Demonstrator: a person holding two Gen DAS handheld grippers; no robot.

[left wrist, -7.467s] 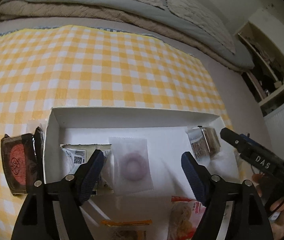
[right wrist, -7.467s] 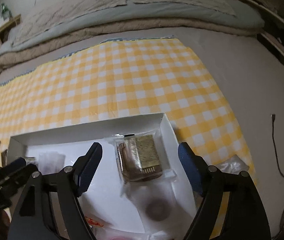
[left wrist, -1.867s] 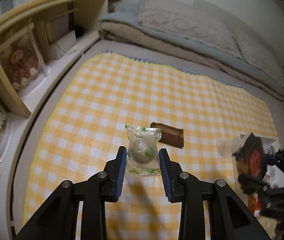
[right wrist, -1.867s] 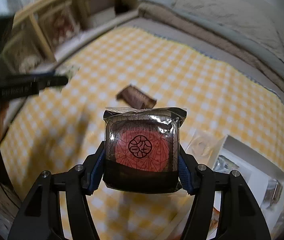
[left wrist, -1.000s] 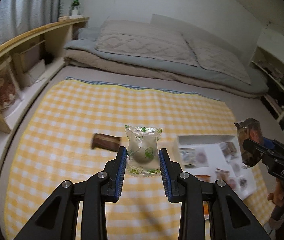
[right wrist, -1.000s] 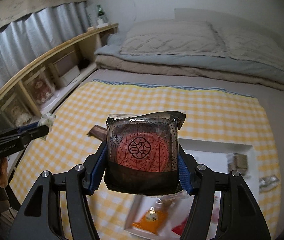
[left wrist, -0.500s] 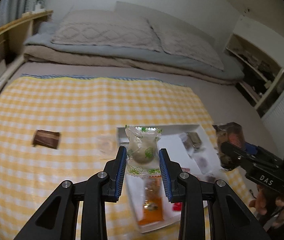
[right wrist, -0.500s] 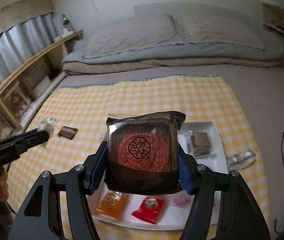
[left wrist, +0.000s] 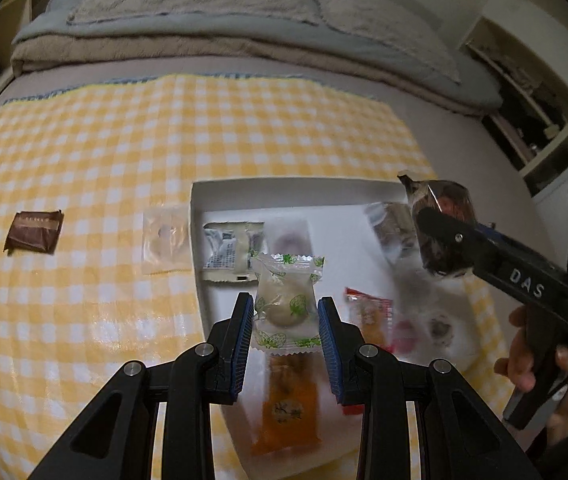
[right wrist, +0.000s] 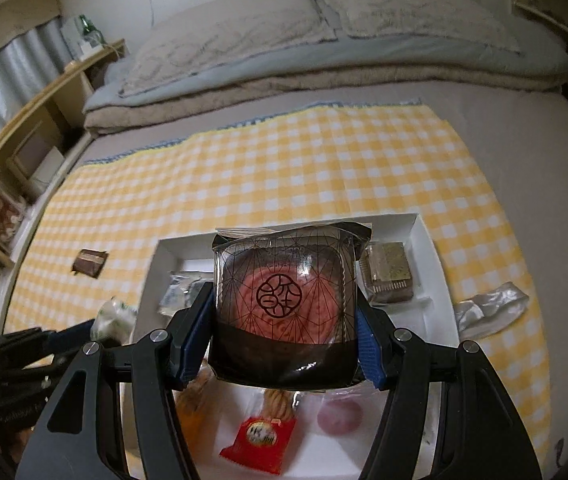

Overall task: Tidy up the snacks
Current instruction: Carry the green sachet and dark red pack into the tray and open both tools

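My left gripper (left wrist: 286, 324) grips a clear green-printed candy wrapper (left wrist: 287, 300); my right gripper (right wrist: 284, 340) clamps a black-and-red packet (right wrist: 284, 304), both above the shallow white box's (left wrist: 198, 240) left rim.

Snack packets (left wrist: 233, 255) in tray (left wrist: 284, 190)

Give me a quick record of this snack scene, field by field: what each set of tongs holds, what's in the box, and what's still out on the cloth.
Left tongs: shut on the clear green-leaf candy packet
Right tongs: shut on the dark packet with a red cake
White box: holds several wrapped snacks, including an orange packet and a brown bar
On checked cloth: brown wrapper, clear packet, silver wrapper
Both packets: held above the box, not yet set down
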